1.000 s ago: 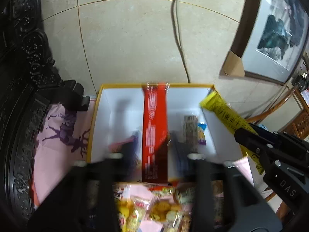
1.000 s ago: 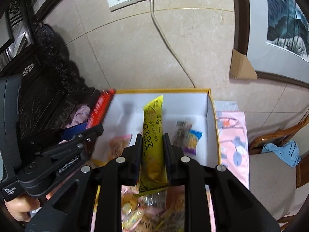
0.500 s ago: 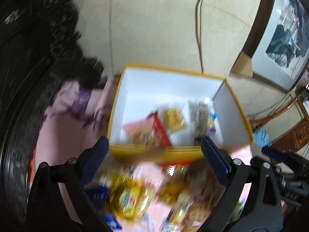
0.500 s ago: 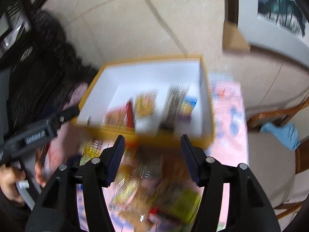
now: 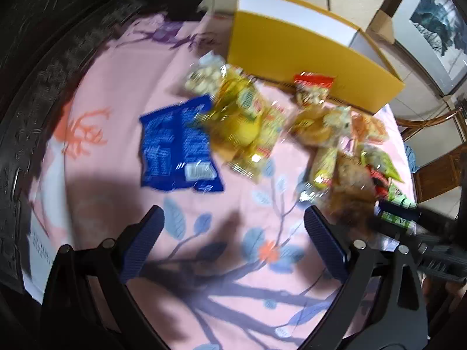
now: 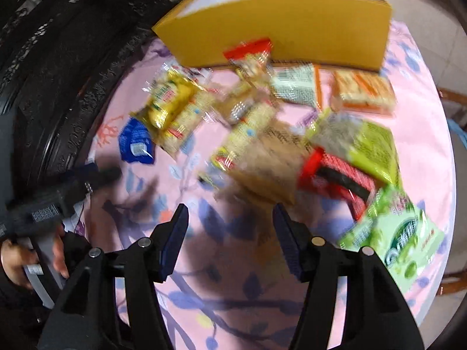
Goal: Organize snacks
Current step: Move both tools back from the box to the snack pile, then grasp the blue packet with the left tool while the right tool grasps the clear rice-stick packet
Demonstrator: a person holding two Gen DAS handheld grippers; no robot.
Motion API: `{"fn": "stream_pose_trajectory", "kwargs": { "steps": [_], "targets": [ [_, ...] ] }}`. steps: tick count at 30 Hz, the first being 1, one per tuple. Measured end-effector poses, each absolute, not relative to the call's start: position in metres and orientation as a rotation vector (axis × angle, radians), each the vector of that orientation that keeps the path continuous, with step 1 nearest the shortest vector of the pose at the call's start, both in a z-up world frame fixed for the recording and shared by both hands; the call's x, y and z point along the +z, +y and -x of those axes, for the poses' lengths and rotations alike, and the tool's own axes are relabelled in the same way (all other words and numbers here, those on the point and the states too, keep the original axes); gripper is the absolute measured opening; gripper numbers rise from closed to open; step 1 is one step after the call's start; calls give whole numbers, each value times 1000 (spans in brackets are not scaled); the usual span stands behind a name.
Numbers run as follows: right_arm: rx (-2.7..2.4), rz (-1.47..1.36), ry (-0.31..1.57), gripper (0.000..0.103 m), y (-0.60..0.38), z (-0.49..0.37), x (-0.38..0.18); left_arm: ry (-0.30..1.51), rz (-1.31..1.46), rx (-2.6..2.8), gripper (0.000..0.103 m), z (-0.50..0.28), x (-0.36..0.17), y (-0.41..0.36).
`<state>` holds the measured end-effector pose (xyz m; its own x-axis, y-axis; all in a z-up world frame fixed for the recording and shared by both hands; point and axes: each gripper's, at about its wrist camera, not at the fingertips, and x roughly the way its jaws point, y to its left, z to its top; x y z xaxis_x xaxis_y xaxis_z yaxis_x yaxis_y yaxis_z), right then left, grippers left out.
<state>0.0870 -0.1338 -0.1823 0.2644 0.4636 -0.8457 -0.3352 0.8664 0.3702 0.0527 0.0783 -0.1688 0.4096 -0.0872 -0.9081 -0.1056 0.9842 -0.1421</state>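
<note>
A yellow box (image 5: 306,67) (image 6: 292,29) stands at the far side of a pink flowered cloth. In front of it lies a heap of loose snacks: a blue packet (image 5: 175,145) (image 6: 135,141), clear yellow bags (image 5: 245,116) (image 6: 172,102), a red-topped packet (image 5: 313,87) (image 6: 251,55), a brown bag (image 6: 268,160), a red and black pack (image 6: 335,175) and green packs (image 6: 370,145). My left gripper (image 5: 233,224) hangs open over bare cloth, nearer than the blue packet. My right gripper (image 6: 230,213) is open and holds nothing, just short of the brown bag.
Dark carved wooden furniture (image 5: 43,87) borders the cloth on the left. A wooden chair (image 5: 437,151) and a framed picture (image 5: 437,23) are on the right. A hand (image 6: 17,262) holds the left gripper's body at the left of the right wrist view. Both views are blurred.
A long red pack and a yellow pack were between the jaws over the box; both now lie inside it. Both grippers opened, pulled back and sank toward the loose snacks.
</note>
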Motion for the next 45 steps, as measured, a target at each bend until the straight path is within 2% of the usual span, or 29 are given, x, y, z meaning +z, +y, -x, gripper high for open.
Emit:
{"fn": "stream_pose_trajectory", "kwargs": {
  "steps": [4, 10, 15, 18, 19, 21, 23, 27, 32, 35, 37, 38, 39, 44, 45],
  "targets": [
    [543, -114, 1175, 61, -115, -111, -184, 1134, 203, 21, 98, -52, -164, 84],
    [429, -248, 1275, 61, -97, -150, -212, 1099, 205, 45, 98, -48, -156, 94],
    [323, -134, 1287, 61, -70, -170, -229, 1120, 260, 117, 98, -47, -166, 119],
    [304, -18, 1216, 62, -55, -169, -230, 1120, 286, 155, 98, -51, -172, 132],
    [304, 14, 1205, 59, -52, -167, -231, 1121, 291, 170, 98, -54, -175, 135],
    [311, 78, 1182, 45, -51, -161, -231, 1118, 299, 185, 98, -59, -179, 140],
    [340, 60, 1187, 37, -65, -156, -230, 1119, 296, 192, 98, -65, -184, 142],
    [365, 54, 1215, 30, -90, -140, -229, 1133, 273, 196, 98, -81, -195, 143],
    [396, 29, 1242, 29, -116, -115, -230, 1164, 233, 199, 98, -100, -209, 139],
    [404, 9, 1247, 32, -118, -111, -229, 1190, 224, 204, 98, -114, -222, 136],
    [409, 0, 1252, 40, -121, -109, -229, 1203, 217, 210, 98, -122, -229, 135],
    [423, -3, 1250, 55, -120, -108, -229, 1210, 208, 216, 98, -126, -234, 134],
    [446, -9, 1246, 62, -114, -108, -230, 1216, 204, 221, 98, -129, -236, 134],
    [441, 102, 1203, 78, -93, -95, -232, 1198, 200, 221, 98, -135, -244, 133],
    [435, 115, 1199, 82, -90, -94, -233, 1188, 198, 220, 93, -133, -243, 132]
  ]
}}
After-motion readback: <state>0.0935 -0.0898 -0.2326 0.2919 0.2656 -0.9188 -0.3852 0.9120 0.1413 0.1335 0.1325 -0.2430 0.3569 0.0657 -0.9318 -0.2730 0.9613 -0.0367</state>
